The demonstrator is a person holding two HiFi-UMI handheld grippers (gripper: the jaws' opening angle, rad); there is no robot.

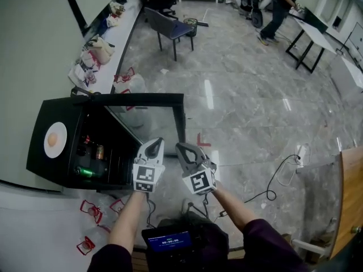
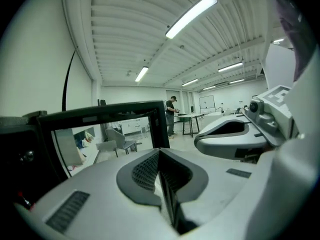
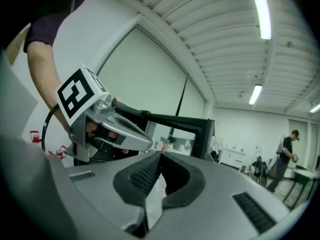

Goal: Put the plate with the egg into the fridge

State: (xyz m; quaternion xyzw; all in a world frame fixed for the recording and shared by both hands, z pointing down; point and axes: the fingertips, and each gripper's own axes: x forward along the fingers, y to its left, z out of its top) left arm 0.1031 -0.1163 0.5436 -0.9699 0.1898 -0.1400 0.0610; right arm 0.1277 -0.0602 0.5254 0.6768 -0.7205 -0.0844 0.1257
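Observation:
A white plate with an egg [image 1: 55, 140] rests on top of a small black fridge [image 1: 39, 126] at the left of the head view. The fridge's glass door [image 1: 152, 119] stands open, and cans and bottles [image 1: 91, 157] show inside. My left gripper [image 1: 156, 144] and right gripper [image 1: 181, 148] hover side by side in front of the open door, both shut and empty. In the left gripper view the shut left gripper [image 2: 159, 155] faces the door frame [image 2: 100, 115], with the right gripper [image 2: 235, 134] beside it. In the right gripper view the left gripper [image 3: 107, 121] appears ahead of the shut right gripper [image 3: 159, 158].
A counter with bags [image 1: 96, 55] runs along the left wall. A dark chair [image 1: 170, 30] stands further back, and a person [image 1: 281, 7] stands by black-legged tables [image 1: 309, 35]. A white cable [image 1: 283, 174] lies on the floor at right. Red marks [image 1: 91, 211] dot the surface near me.

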